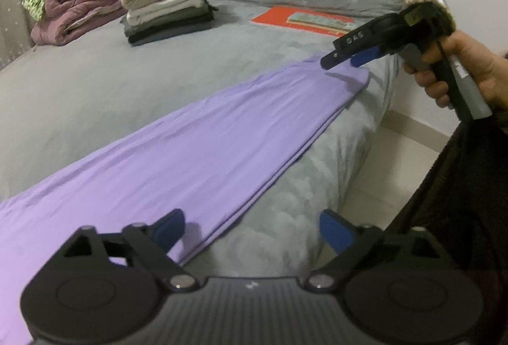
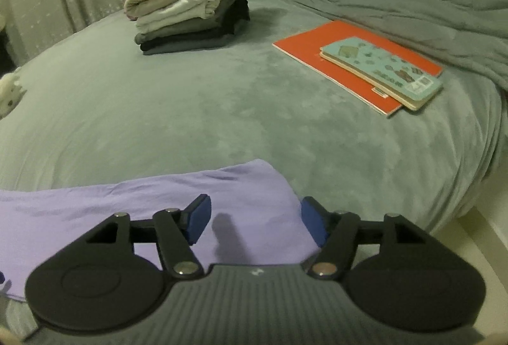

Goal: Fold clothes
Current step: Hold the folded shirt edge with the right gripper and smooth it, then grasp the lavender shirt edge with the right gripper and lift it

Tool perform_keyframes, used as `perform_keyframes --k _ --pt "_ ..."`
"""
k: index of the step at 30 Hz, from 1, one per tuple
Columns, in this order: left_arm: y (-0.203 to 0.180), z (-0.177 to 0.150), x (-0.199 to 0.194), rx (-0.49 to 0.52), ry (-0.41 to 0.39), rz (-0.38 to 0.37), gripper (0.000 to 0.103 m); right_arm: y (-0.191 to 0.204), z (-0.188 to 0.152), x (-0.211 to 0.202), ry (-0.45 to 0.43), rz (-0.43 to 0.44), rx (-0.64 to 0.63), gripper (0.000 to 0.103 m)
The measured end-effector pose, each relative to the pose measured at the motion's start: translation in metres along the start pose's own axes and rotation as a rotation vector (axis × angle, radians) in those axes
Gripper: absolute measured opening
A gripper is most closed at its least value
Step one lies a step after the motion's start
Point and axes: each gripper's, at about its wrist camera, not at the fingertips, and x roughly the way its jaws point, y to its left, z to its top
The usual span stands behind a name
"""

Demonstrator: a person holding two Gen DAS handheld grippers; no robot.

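The bed [image 1: 95, 84], covered in grey plush, carries everything. Along its near edge lies the lilac garment [image 1: 177, 148], folded into a long flat strip; its long axis follows that edge, one end under the left gripper [image 1: 252, 229] and the narrower, rounded end pointing toward the right gripper [image 1: 341, 59]. Layered hems show on the side nearest the bed's edge. Beyond the garment, toward the headboard, stands a stack of folded clothes [image 1: 166, 0], with a mauve quilt pile [image 1: 79, 5] beside it. Right of the stack lies an orange notebook [image 2: 349, 65] with a teal booklet [image 2: 384, 71] on top. The left gripper's jaws are spread wide above the garment's edge, grasping nothing. The right gripper [image 2: 254, 224], in a hand [image 1: 460, 68], hovers over the far end, jaws released.
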Motion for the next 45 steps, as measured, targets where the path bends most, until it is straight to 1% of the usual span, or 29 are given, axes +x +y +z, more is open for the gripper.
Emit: perform_keyframes --k 2,6,10,11,15,18,22,25,27,29,30,32,33,34,37,40,45 --pt "0.001 0.000 0.000 -0.012 0.021 0.006 0.099 0.000 0.000 0.002 0.016 0.001 0.004 0.073" --pt "0.006 -0.002 0.000 -0.061 0.065 0.004 0.101 -0.002 0.004 0.004 0.051 -0.003 0.014 0.073" --pt "0.012 -0.005 -0.003 -0.116 0.098 0.010 0.101 -0.015 0.012 0.002 0.086 0.012 0.068 0.073" --pt "0.014 -0.006 -0.005 -0.125 0.102 0.016 0.101 -0.018 0.014 0.001 0.097 0.002 0.077 0.073" --pt "0.022 -0.009 -0.010 -0.171 0.115 0.038 0.102 -0.029 0.022 0.001 0.140 -0.036 0.111 0.073" --pt "0.026 -0.011 -0.012 -0.199 0.118 0.037 0.102 -0.034 0.024 0.003 0.171 -0.047 0.135 0.073" --pt "0.030 -0.012 -0.017 -0.221 0.115 0.042 0.102 -0.028 0.022 0.011 0.208 -0.060 0.129 0.073" --pt "0.033 -0.014 -0.022 -0.232 0.106 0.053 0.102 -0.016 0.017 0.014 0.206 -0.101 0.070 0.071" --pt "0.035 -0.016 -0.026 -0.245 0.098 0.057 0.102 -0.007 0.014 0.016 0.205 -0.129 0.031 0.068" --pt "0.039 -0.018 -0.031 -0.257 0.091 0.061 0.102 0.001 0.011 0.017 0.204 -0.154 -0.005 0.060" --pt "0.041 -0.019 -0.033 -0.263 0.086 0.063 0.102 0.003 0.011 0.017 0.204 -0.159 -0.007 0.058" --pt "0.045 -0.019 -0.036 -0.276 0.077 0.069 0.102 0.008 0.011 0.017 0.204 -0.168 -0.021 0.047" --pt "0.046 -0.020 -0.038 -0.283 0.072 0.071 0.102 0.011 0.011 0.017 0.204 -0.173 -0.032 0.044" --pt "0.048 -0.020 -0.040 -0.290 0.067 0.074 0.102 0.015 0.011 0.017 0.203 -0.178 -0.043 0.037" --pt "0.054 -0.022 -0.044 -0.313 0.052 0.082 0.102 0.028 0.011 0.016 0.203 -0.175 -0.078 0.011" --pt "0.062 -0.024 -0.048 -0.341 0.040 0.089 0.102 0.039 0.013 0.014 0.198 -0.171 -0.086 0.009" --pt "0.077 -0.027 -0.053 -0.406 0.017 0.100 0.102 0.060 0.020 0.009 0.187 -0.128 -0.091 0.008"
